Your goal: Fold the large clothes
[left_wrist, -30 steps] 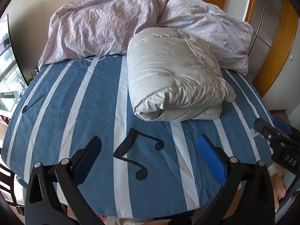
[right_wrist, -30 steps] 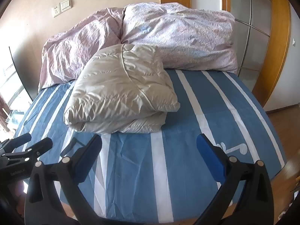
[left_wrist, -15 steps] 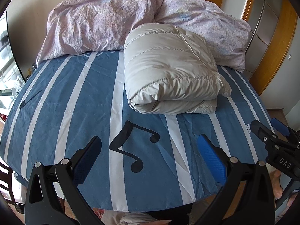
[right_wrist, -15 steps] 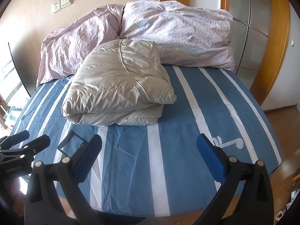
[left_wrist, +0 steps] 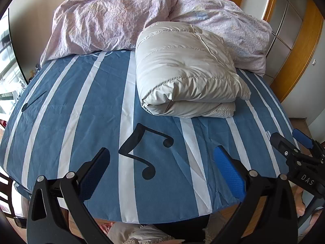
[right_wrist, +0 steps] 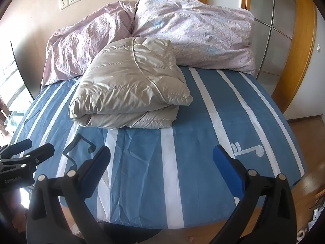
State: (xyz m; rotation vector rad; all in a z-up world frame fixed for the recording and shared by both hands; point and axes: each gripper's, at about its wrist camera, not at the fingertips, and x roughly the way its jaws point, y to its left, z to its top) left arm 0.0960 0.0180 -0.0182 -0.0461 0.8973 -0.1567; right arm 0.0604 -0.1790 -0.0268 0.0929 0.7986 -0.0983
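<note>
Left wrist view: grey padded jacket [left_wrist: 189, 77] lies folded in thick bundle on bed [left_wrist: 81, 105], far side, back edge touching pink quilt [left_wrist: 113, 18]. Fold looks finished, so probably bundle is parked there out of way. Left gripper [left_wrist: 161, 169] hovers over near bed edge, jaws spread wide, holding nothing. Right gripper [right_wrist: 161, 169] same: released, empty, well apart from jacket. No container visible; nothing is stored inside anything.

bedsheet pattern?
Blue with white stripes and black music notes; sheet shows best in the left wrist view.
</note>
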